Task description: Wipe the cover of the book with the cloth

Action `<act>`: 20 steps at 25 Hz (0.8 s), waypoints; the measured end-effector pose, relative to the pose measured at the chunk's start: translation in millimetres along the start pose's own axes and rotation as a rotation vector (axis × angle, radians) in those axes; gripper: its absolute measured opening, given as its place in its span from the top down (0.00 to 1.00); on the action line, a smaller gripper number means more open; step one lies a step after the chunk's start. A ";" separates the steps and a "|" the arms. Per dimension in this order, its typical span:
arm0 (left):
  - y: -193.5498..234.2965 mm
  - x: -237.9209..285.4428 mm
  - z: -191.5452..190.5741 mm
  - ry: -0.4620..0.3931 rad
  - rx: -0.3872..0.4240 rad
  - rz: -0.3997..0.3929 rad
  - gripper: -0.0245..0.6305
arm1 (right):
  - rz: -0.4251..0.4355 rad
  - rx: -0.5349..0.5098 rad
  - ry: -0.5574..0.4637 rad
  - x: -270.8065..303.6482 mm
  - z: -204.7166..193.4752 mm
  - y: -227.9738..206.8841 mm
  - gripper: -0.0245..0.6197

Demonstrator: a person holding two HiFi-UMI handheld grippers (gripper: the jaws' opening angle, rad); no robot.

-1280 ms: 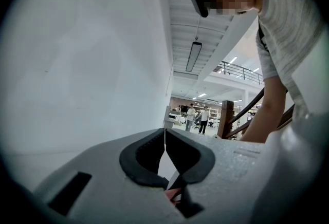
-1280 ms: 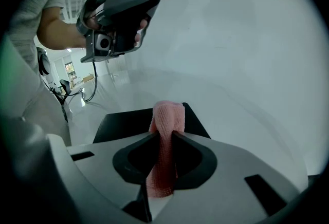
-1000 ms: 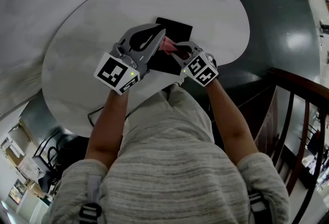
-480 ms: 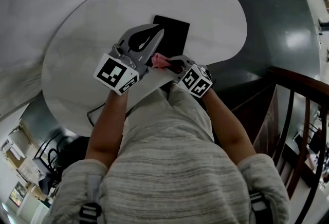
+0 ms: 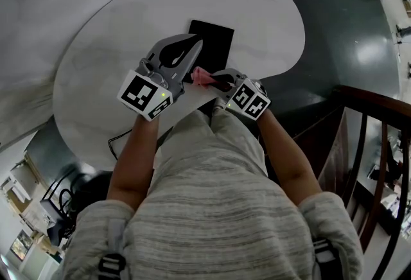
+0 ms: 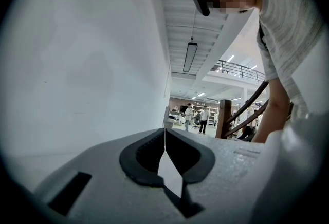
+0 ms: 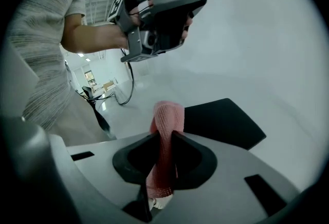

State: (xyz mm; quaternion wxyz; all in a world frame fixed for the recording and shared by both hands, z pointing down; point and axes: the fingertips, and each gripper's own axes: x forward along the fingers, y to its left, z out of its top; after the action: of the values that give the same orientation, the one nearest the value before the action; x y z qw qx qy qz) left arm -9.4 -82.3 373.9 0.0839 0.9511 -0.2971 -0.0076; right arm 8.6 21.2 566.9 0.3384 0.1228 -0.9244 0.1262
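Observation:
A black book [image 5: 215,38] lies flat on the round white table [image 5: 103,47], toward its near side. My right gripper [image 5: 207,78] is shut on a pink cloth [image 5: 201,76], which it holds at the book's near edge. In the right gripper view the cloth [image 7: 167,125] sticks up between the jaws, with the book [image 7: 226,123] just beyond it. My left gripper [image 5: 196,42] hovers over the book's left edge. Its jaws are shut with nothing between them [image 6: 164,134]. That gripper also shows in the right gripper view [image 7: 167,10].
The table's near rim [image 5: 192,119] runs just in front of my body. A dark floor [image 5: 347,22] lies to the right, with a wooden railing [image 5: 372,112] beyond it. A black cable [image 5: 119,140] hangs below the table's edge at the left.
My right gripper has drawn the pink cloth back across the book, toward its near edge. The left gripper has hardly moved.

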 end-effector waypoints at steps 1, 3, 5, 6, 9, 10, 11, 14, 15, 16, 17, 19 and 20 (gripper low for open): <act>-0.6 -0.4 -1.2 0.002 0.000 0.001 0.94 | -0.030 0.007 -0.004 -2.6 0.6 -11.4 0.88; -0.8 -0.5 -2.2 0.006 0.000 0.000 0.94 | -0.098 0.017 -0.006 -7.2 2.3 -38.6 0.88; -1.6 0.1 -2.4 0.010 0.000 -0.005 0.94 | -0.165 0.023 0.003 -11.5 3.1 -66.3 0.88; -2.3 0.6 -2.7 0.013 0.000 -0.008 0.94 | -0.194 0.024 0.011 -13.4 2.8 -79.0 0.88; -3.0 1.8 -5.4 0.018 -0.004 -0.016 0.94 | -0.270 0.031 0.037 -17.1 1.6 -113.3 0.88; -2.8 2.2 -6.7 0.020 -0.007 -0.018 0.94 | -0.296 0.037 0.042 -18.6 1.5 -123.7 0.88; -2.9 2.7 -8.2 0.023 -0.010 -0.020 0.94 | -0.323 0.045 0.044 -20.6 1.4 -133.3 0.88; -3.7 5.0 -12.5 0.027 -0.018 -0.025 0.94 | -0.385 0.076 0.055 -25.3 -2.7 -155.1 0.88; -3.8 5.6 -13.8 0.028 -0.020 -0.027 0.94 | -0.393 0.084 0.065 -25.0 -5.8 -158.8 0.88; -4.0 6.0 -14.8 0.029 -0.021 -0.028 0.94 | -0.395 0.091 0.074 -23.9 -9.1 -160.4 0.88; -4.8 6.5 -15.3 0.029 -0.022 -0.030 0.94 | -0.393 0.095 0.076 -23.1 -11.4 -160.3 0.88; -7.0 7.9 -14.2 0.027 -0.022 -0.033 0.94 | -0.386 0.089 0.061 -23.2 -12.2 -157.6 0.88; -7.6 8.4 -13.5 0.026 -0.023 -0.034 0.94 | -0.380 0.087 0.057 -23.4 -12.7 -154.7 0.88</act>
State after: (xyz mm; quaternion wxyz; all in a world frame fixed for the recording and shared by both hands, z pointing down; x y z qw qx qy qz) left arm 2.6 -78.8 386.3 0.0983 0.9551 -0.2795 -0.0002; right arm 81.8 -116.5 584.1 0.3767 0.3058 -0.8683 0.1034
